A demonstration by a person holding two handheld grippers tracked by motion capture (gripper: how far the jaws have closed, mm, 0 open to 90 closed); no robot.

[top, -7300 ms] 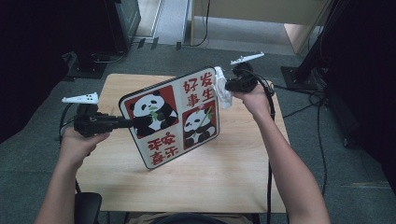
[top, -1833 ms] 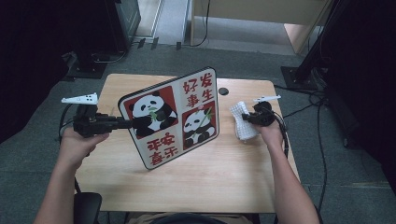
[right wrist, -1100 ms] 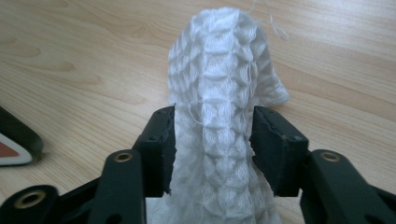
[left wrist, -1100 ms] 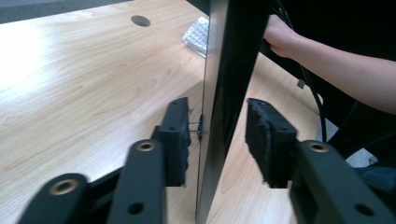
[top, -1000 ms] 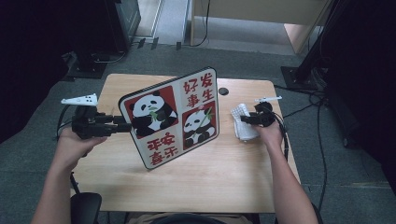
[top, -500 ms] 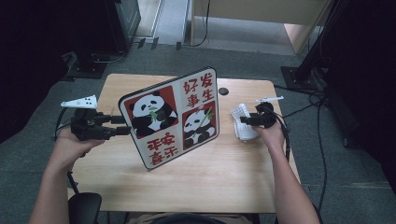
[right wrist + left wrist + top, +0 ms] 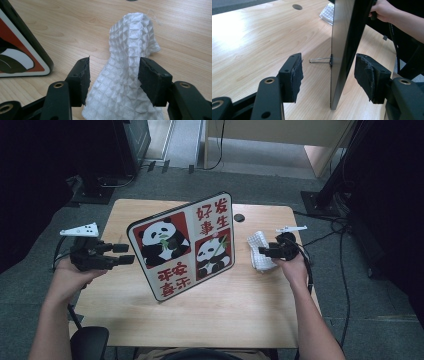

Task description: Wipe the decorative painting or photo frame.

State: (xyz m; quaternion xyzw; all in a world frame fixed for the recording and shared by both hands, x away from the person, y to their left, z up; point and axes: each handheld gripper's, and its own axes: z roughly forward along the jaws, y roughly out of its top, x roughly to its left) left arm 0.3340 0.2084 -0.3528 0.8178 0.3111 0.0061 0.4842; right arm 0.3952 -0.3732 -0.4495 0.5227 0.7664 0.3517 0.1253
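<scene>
Both grippers' fingers (image 7: 294,76) apart

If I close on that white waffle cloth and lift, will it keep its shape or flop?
The white waffle cloth will probably flop: it lies bunched in soft folds between the right gripper's open jaws. It looks light, so the lift should be easy. Its textured weave likely grips the pads well, though loose ends may drag across the table.
</scene>
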